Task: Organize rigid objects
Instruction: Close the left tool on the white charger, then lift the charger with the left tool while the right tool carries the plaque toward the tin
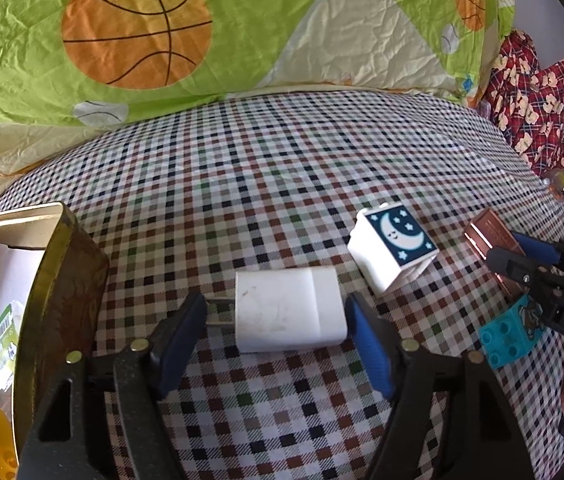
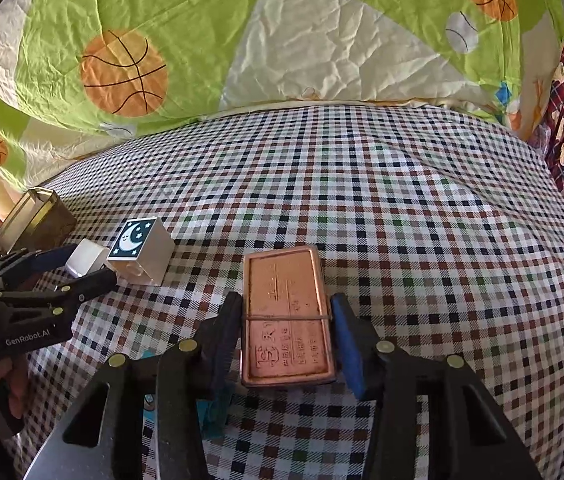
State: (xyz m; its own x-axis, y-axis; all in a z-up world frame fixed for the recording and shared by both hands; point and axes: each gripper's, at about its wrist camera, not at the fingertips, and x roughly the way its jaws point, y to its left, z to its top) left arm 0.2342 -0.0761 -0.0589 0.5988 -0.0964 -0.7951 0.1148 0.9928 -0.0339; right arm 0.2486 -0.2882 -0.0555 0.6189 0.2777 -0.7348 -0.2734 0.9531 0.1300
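We see the left gripper (image 1: 278,326) spread around the white charger (image 1: 289,310) on the checked cloth (image 1: 282,184), fingers not quite touching, while the right gripper (image 2: 285,334) pinches the copper box (image 2: 286,316) — a slick, heavy-looking case likely to slip out.

both my wrist views are bright with soft daylight. colours read vivid on the green quilt (image 1: 242,20) and the checked cloth (image 2: 401,220). shadows are faint, pooling just under the white charger (image 1: 287,310) and the copper box (image 2: 287,320). the fisheye lens bends the cloth's edge into a curve and leaves black corners. the centre is sharp; the outer rim softens slightly. the copper lid shows mild sheen.
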